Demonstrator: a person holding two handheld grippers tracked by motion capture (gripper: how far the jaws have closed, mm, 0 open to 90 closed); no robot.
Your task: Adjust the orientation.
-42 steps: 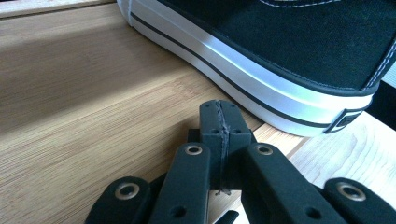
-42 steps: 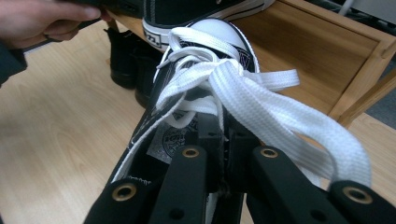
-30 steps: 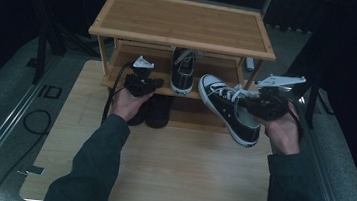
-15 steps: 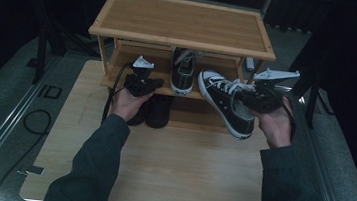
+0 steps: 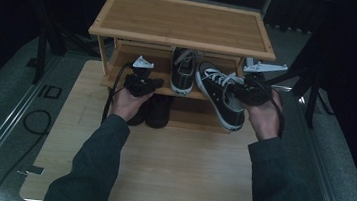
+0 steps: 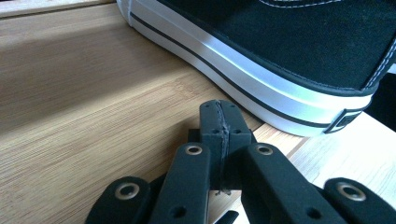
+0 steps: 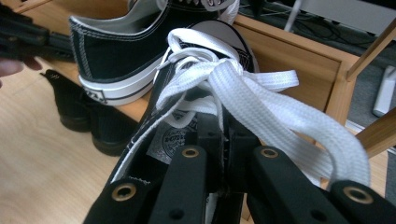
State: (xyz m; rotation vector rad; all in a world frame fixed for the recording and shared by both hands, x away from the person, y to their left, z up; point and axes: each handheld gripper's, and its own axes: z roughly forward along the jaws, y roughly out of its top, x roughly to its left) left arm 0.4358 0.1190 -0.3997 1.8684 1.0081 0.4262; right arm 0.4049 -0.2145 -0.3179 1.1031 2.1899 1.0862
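My right gripper is shut on the collar of a black canvas sneaker with white laces. It holds the shoe tilted in the air, toe toward the rack's lower shelf. The matching sneaker stands on that shelf, heel toward me. My left gripper is shut with nothing between its jaws. It rests over the shelf board just left of that sneaker's heel.
The bamboo shoe rack stands at the far end of the wooden table. A pair of dark shoes sits under the lower shelf. Dark stands and cables flank the table on both sides.
My right hand has carried the held sneaker leftward, closer to the rack and the shelved sneaker. The left hand has stayed in place.
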